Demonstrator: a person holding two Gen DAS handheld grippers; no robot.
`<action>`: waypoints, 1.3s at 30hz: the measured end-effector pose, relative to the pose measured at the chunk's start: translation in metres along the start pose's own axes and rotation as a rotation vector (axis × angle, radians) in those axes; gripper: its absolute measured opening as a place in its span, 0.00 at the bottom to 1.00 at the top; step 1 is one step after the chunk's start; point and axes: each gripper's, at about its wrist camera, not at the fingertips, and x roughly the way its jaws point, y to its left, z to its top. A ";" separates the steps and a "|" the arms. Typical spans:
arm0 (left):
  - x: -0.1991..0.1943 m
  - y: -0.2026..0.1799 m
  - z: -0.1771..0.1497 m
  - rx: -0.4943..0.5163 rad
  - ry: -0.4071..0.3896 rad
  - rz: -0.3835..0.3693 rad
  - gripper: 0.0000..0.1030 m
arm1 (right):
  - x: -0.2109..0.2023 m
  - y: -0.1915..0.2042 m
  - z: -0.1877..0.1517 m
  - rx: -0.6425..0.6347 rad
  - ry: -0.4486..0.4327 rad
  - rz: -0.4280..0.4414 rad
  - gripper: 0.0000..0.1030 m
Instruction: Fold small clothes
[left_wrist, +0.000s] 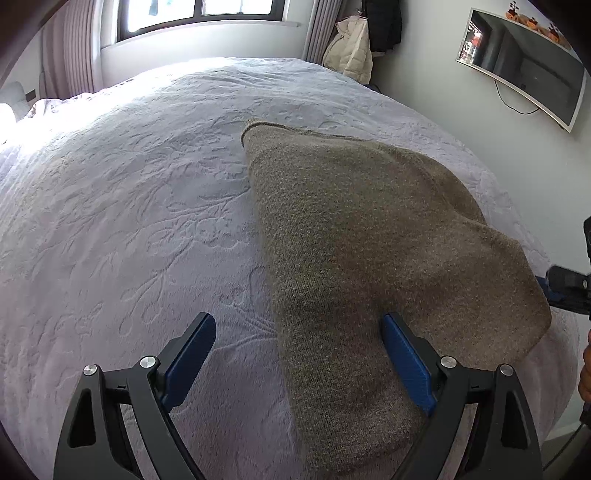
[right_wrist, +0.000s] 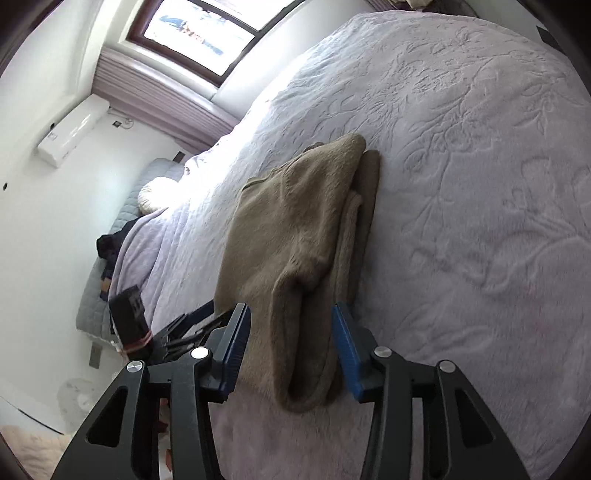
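Note:
A folded olive-brown knit garment lies on the pale lilac bedspread. My left gripper is open, low over the bed, straddling the garment's near left edge; one blue pad is over bedspread, the other over the knit. In the right wrist view the garment shows stacked layers. My right gripper is open, its blue pads on either side of the garment's near folded end, not pinching it. The left gripper's body shows at the left of that view.
The bed's edge runs just right of the garment in the left wrist view, with a wall-mounted TV beyond. Coats hang by the far corner. Pillows and dark clothing lie near the headboard.

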 end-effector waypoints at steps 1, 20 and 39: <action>0.000 0.000 0.000 -0.001 0.005 0.003 0.89 | 0.002 0.008 -0.007 -0.036 0.010 -0.020 0.34; -0.005 -0.004 -0.004 0.015 0.028 0.034 0.89 | 0.034 -0.015 -0.030 0.053 0.041 -0.136 0.06; -0.014 0.013 -0.013 0.035 0.044 0.031 0.97 | 0.001 0.013 -0.042 -0.017 -0.026 -0.232 0.21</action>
